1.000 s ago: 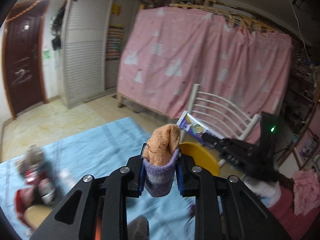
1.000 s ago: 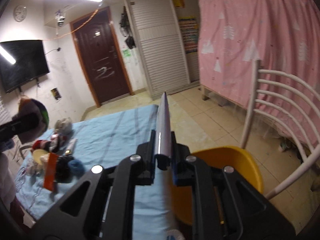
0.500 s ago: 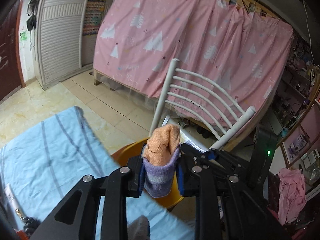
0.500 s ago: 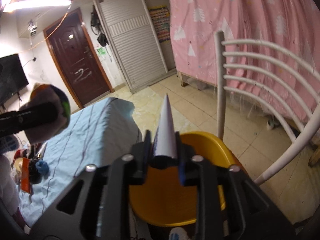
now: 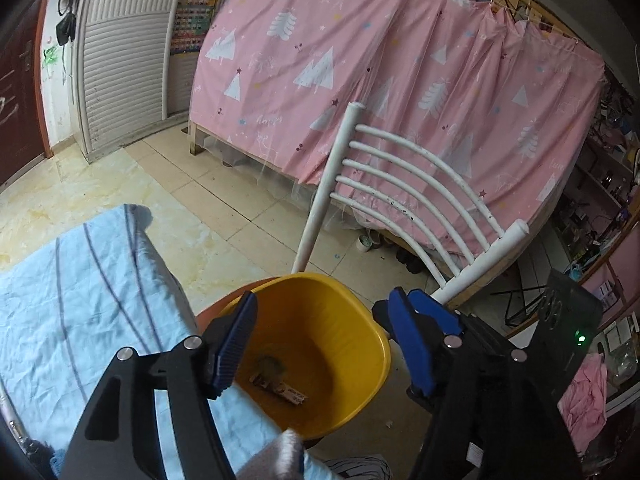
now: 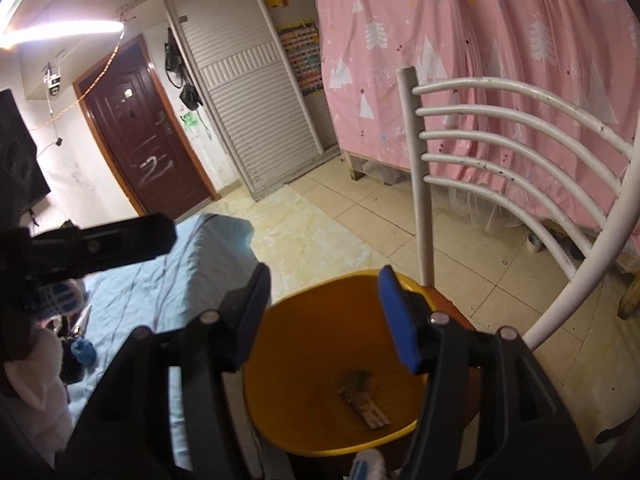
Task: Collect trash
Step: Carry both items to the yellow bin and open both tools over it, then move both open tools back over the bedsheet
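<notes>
Both sets of jaws stand wide open over the round yellow plastic basin [image 5: 320, 344], which sits on the seat of the white metal slat-back chair [image 5: 420, 184]. The left gripper [image 5: 324, 344] holds nothing between its blue pads, and the same is true of the right gripper [image 6: 324, 320].

The trash lies at the bottom of the basin. In the left view a flat printed wrapper [image 5: 290, 393] lies at about 6 o'clock from the basin's centre, with a dull crumpled lump [image 5: 270, 362] just beside it toward 10 o'clock. In the right view the wrapper [image 6: 370, 408] lies near 5 o'clock of the basin floor, touching a dark blurred scrap [image 6: 356, 378] above it.

These pieces look light and thin, so they should weigh almost nothing and bend easily. A flat wrapper is best pinched at a raised edge or corner, since a pad pressing on its face would likely slide over glossy film.

More items wait on the desk covered by a pale blue striped cloth [image 5: 80, 300]. At 9 o'clock in the right view sits a small blue soft ball-like thing [image 6: 82, 350] among darker clutter too blurred to name. It looks soft and squashable, so a pinch across its middle should hold it.
</notes>
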`<action>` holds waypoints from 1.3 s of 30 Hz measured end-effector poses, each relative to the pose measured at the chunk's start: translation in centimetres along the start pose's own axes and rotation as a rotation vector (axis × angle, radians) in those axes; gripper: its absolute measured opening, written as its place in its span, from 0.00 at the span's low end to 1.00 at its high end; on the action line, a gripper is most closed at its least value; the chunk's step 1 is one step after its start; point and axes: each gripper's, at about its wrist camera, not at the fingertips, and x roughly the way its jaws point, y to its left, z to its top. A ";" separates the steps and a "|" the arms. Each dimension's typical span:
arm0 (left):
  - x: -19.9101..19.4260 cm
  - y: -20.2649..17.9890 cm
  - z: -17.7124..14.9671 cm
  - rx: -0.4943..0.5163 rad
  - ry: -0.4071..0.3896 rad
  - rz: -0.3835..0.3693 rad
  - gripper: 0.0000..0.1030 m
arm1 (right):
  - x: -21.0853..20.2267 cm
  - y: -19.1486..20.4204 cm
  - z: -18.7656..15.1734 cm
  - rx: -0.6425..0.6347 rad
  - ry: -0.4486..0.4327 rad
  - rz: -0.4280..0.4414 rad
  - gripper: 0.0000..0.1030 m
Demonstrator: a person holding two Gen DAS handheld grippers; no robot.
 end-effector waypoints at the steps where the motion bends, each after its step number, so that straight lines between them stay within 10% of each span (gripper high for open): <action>1: -0.6 0.2 0.0 -0.005 -0.009 0.000 0.59 | 0.1 0.3 0.1 -0.006 0.001 0.007 0.54; 12: -8.4 3.4 -1.9 -0.066 -0.096 0.038 0.64 | -1.0 7.0 0.2 -0.112 0.018 0.098 0.63; 39: -26.6 21.5 -10.6 -0.322 -0.228 0.473 0.81 | 1.3 23.8 -4.5 -0.389 0.170 0.232 0.77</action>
